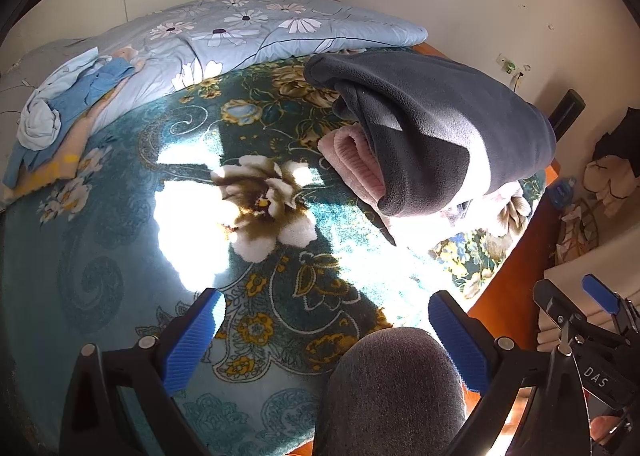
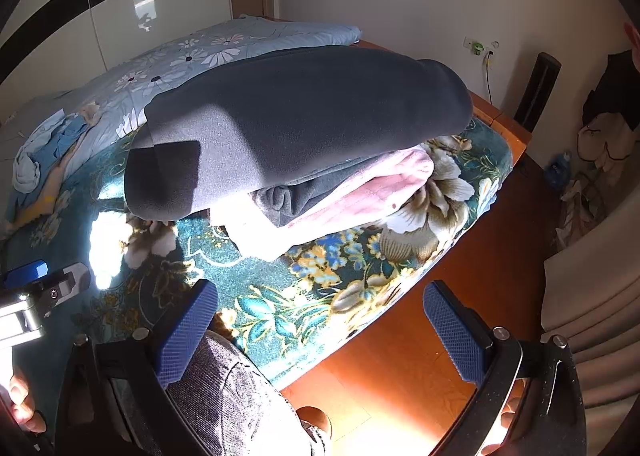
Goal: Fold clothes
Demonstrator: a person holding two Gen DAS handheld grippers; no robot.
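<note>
On a bed covered by a teal floral blanket (image 1: 120, 240), a folded grey fleece (image 2: 304, 128) lies on top of a folded pink garment (image 2: 360, 192), forming a small stack near the bed's far right corner. Behind the stack, a light blue flowered quilt (image 1: 256, 28) runs along the wall side, and a bundle of pale blue clothes (image 1: 60, 108) sits at its left end. Bright sunlight falls in patches across the blanket.

Both tools hover near the bed's front edge, well apart from the stack. The left gripper (image 1: 328, 340) has its blue fingers spread wide with nothing between them. The right gripper (image 2: 320, 332) is likewise spread and holds nothing. A knee in grey trousers (image 1: 396, 388) shows low between the fingers, above an orange wooden floor (image 2: 400, 368).
</note>
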